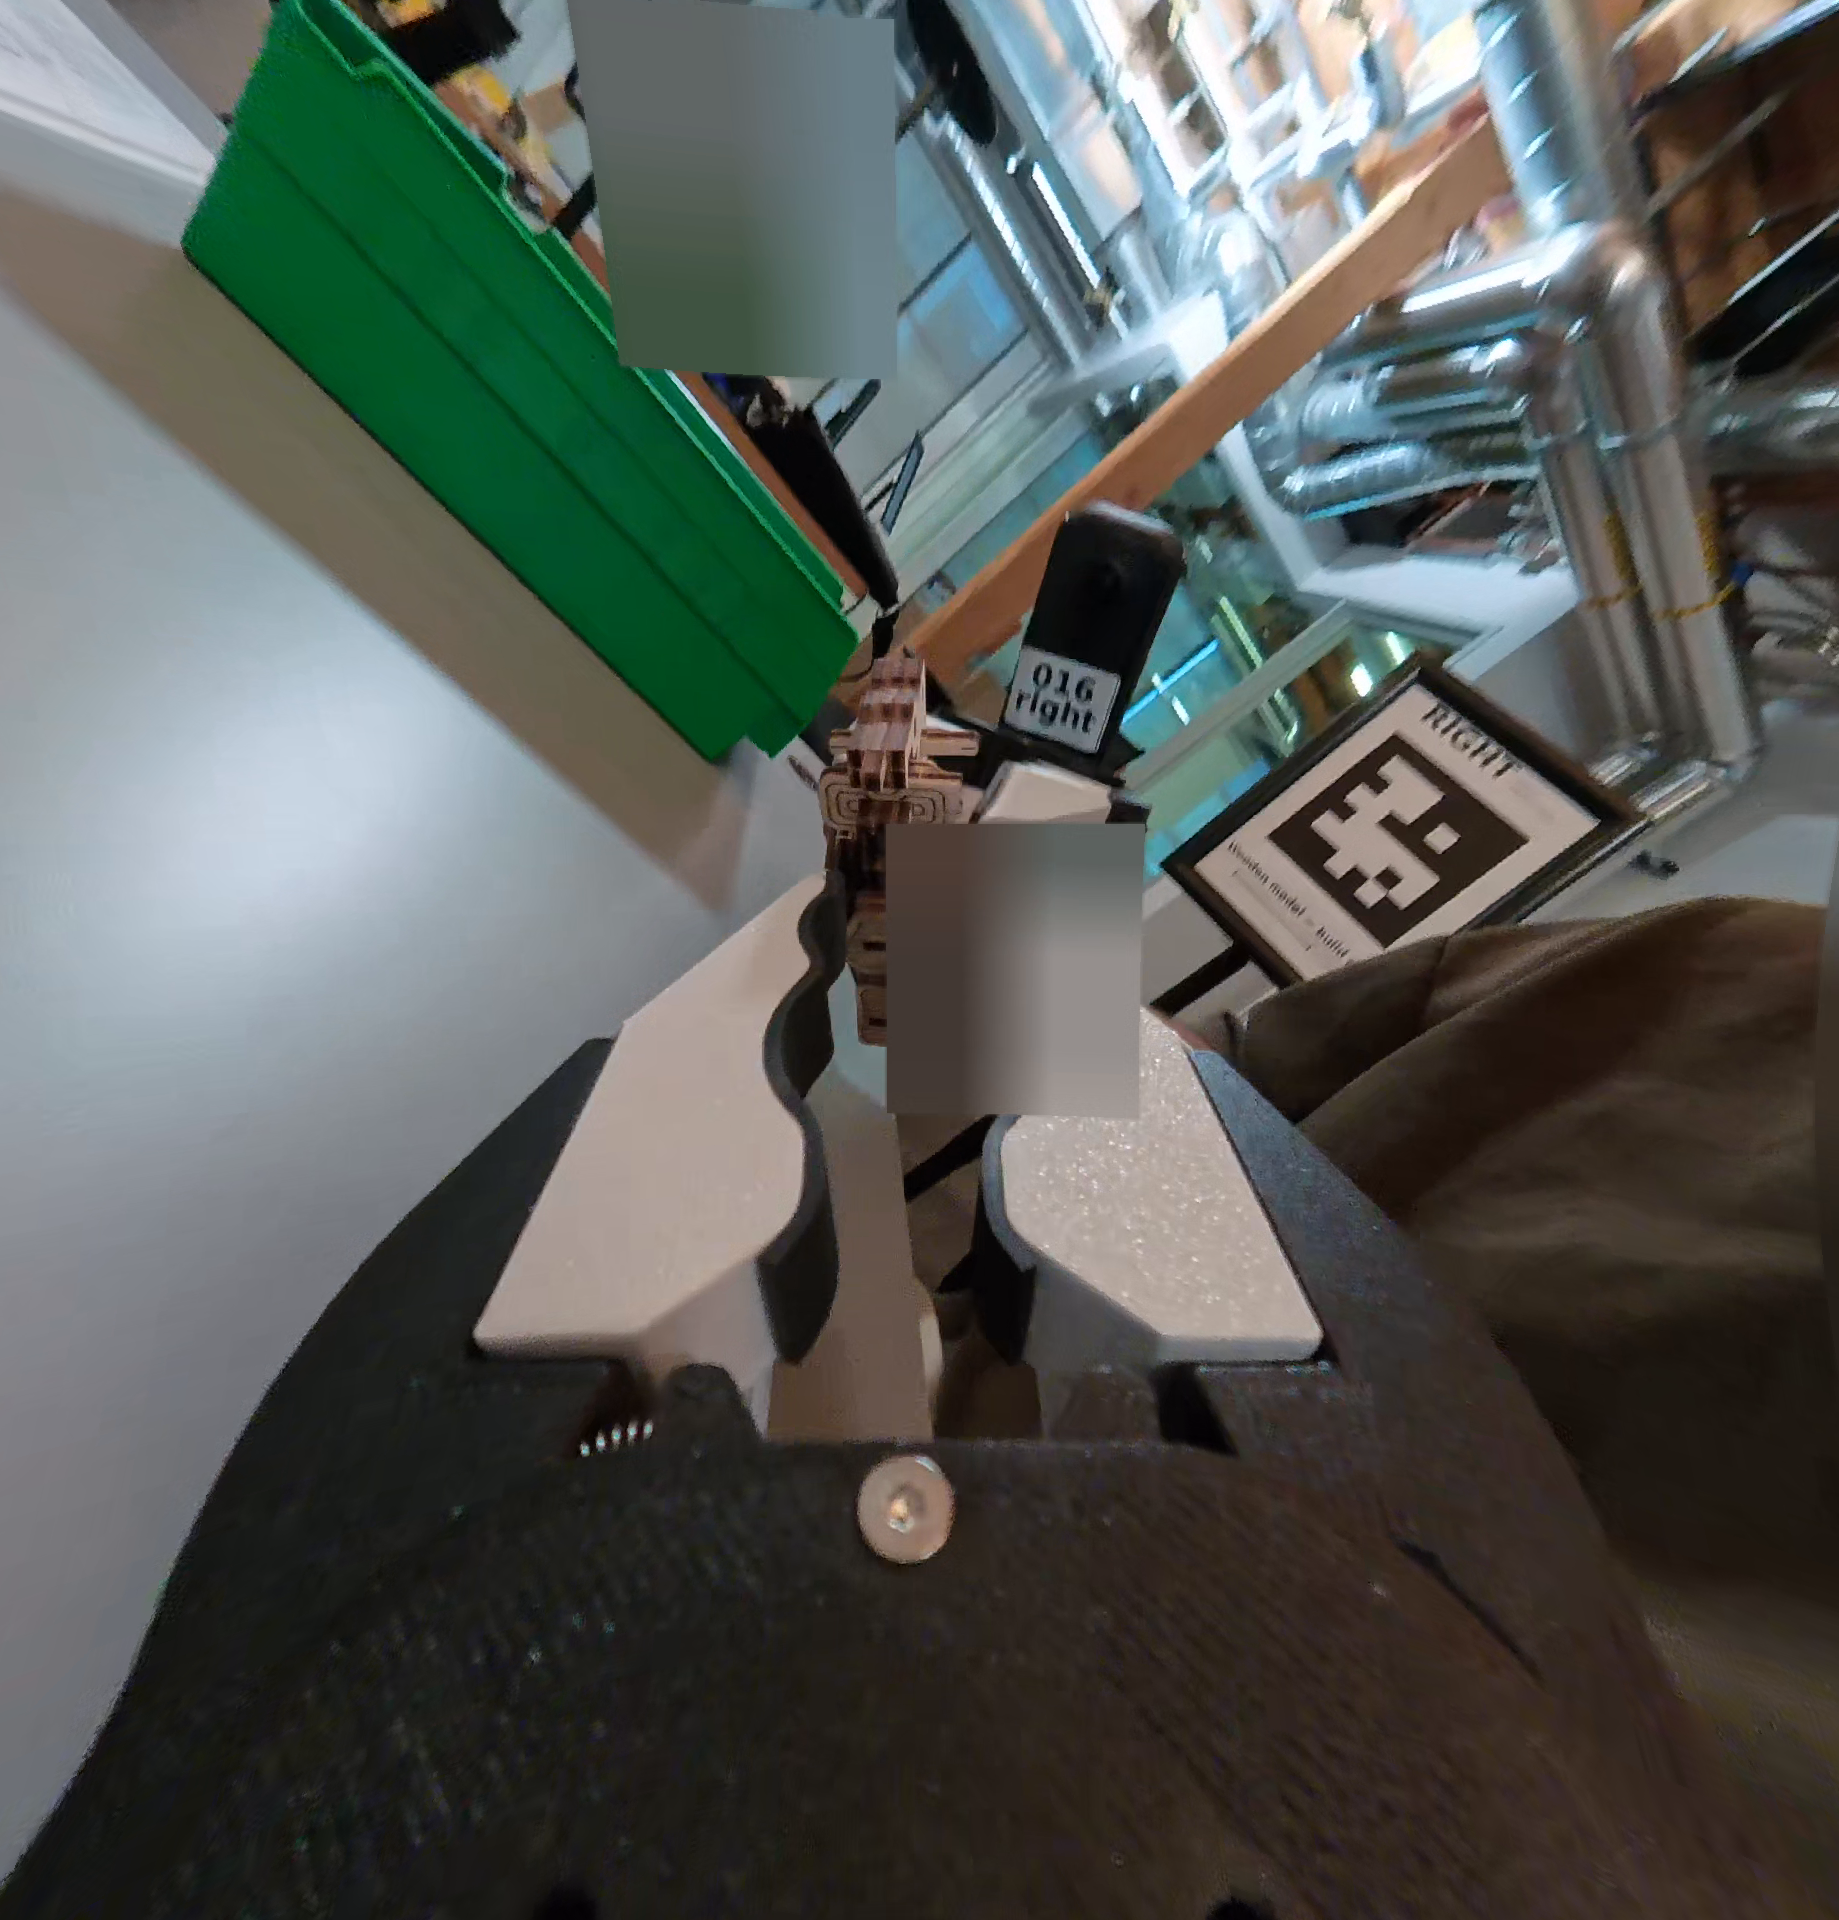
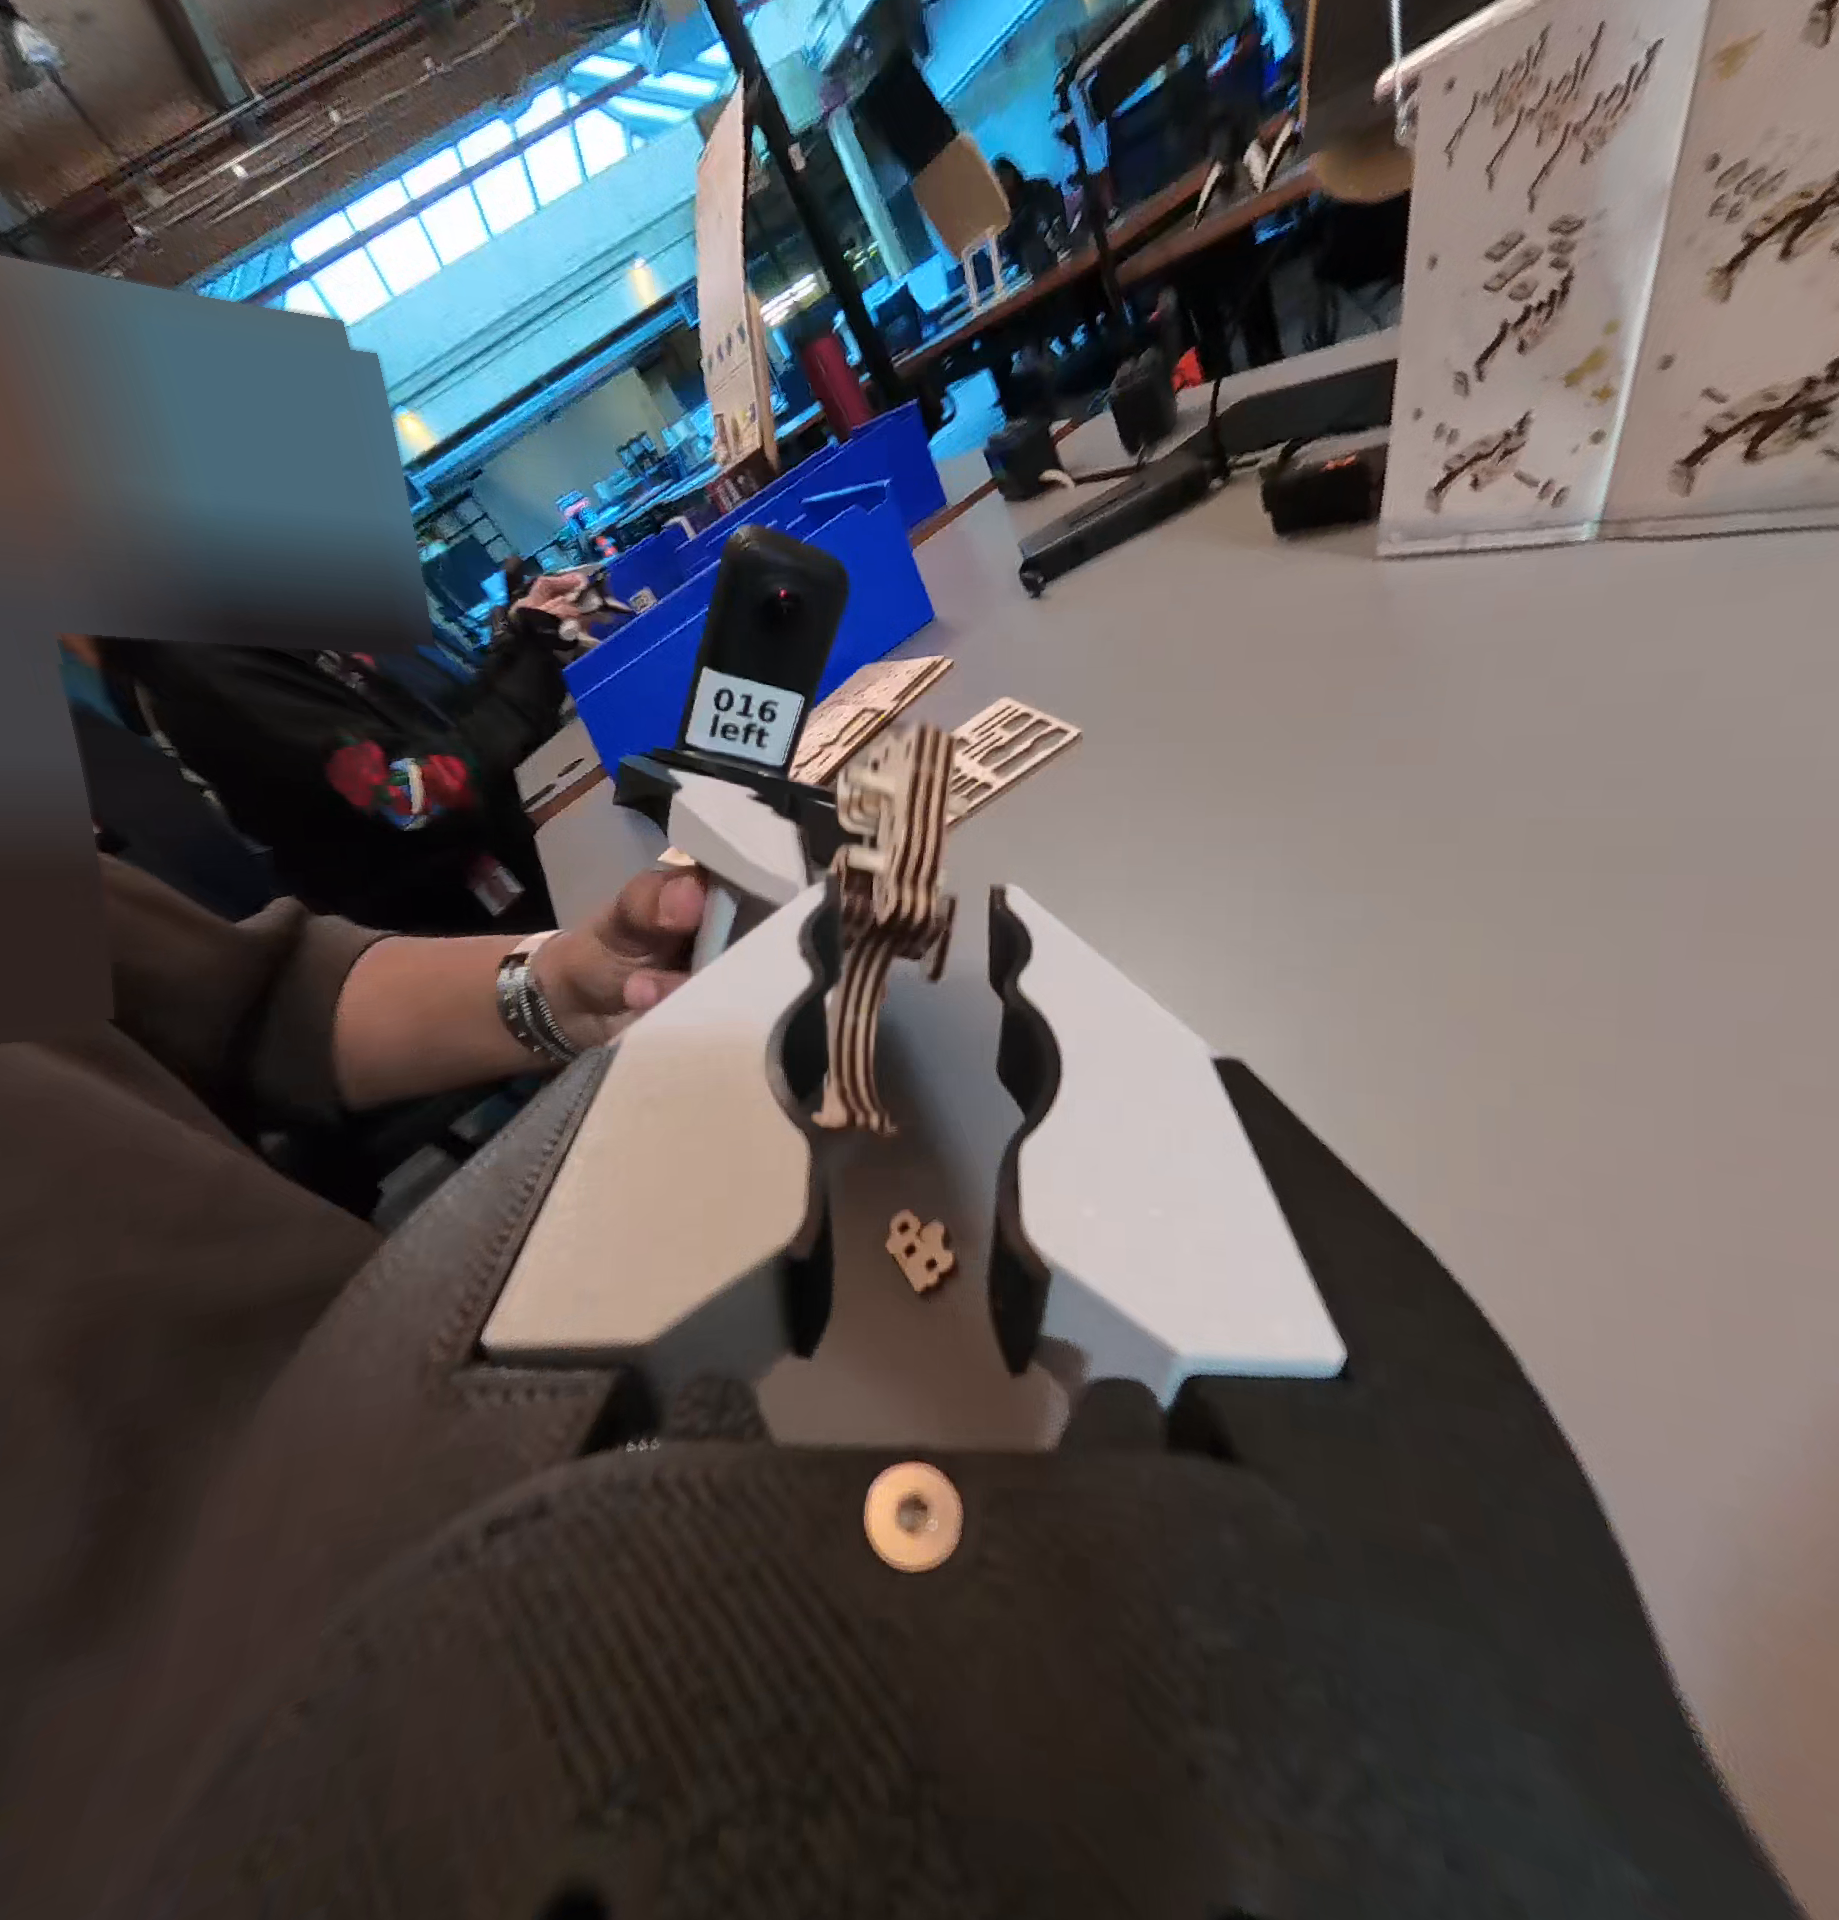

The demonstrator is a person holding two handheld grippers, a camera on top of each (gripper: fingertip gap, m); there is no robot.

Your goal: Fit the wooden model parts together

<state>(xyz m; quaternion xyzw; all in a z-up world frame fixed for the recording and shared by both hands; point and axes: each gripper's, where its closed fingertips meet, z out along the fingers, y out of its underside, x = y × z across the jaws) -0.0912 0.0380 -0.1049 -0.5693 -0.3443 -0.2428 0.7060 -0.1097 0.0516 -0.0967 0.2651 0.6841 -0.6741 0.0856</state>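
Observation:
The wooden model (image 2: 889, 883), a striped layered plywood figure, is up in the air above the grey table (image 2: 1414, 935). My left gripper (image 1: 899, 904) is shut on it; its left finger (image 1: 790, 997) presses the model's side (image 1: 879, 800), and a mosaic patch hides the other finger. In the right wrist view the left gripper (image 2: 754, 842) meets the model from the left. My right gripper (image 2: 910, 904) is open, with its fingers either side of the model's lower end, which is close to the left pad. A small loose wooden piece (image 2: 920, 1252) lies on the table below.
Two flat wooden part sheets (image 2: 1008, 753) lie beyond the model. A blue bin (image 2: 790, 582) stands farther back and a green bin (image 1: 499, 416) to the left. A framed marker sign (image 1: 1393, 831) and white upright boards (image 2: 1621, 260) stand on the table. Another person (image 2: 375, 779) sits opposite. My left and right fingertips are right by each other.

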